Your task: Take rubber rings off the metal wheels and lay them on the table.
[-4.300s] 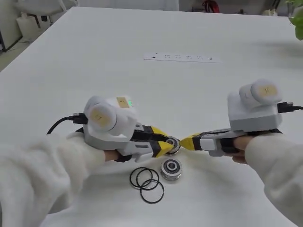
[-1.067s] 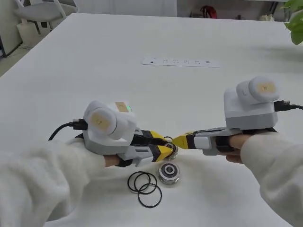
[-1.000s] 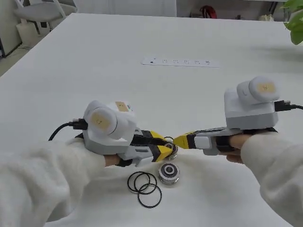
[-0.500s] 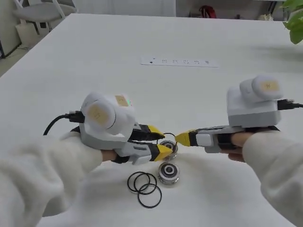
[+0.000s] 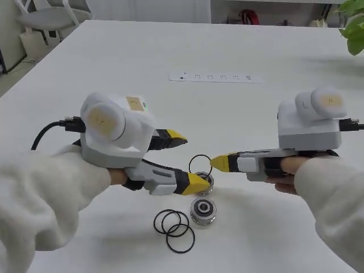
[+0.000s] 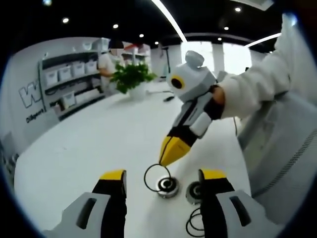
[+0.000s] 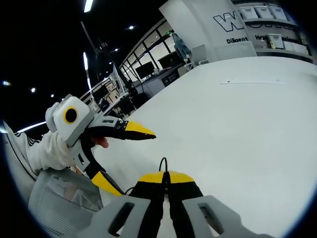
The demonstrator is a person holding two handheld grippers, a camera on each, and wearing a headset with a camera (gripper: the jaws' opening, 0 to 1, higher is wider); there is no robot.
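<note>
Left claw (image 5: 190, 161) opened; right claw (image 5: 219, 163) pinching ring (image 5: 200, 155) above wheel (image 5: 203, 182).

A wall sign (image 6: 30, 99) shows a large "W", cut off, with smaller "Diligent" below; the right gripper view shows the same lettering. Marks on the table strip (image 5: 216, 77) are unreadable.
</note>
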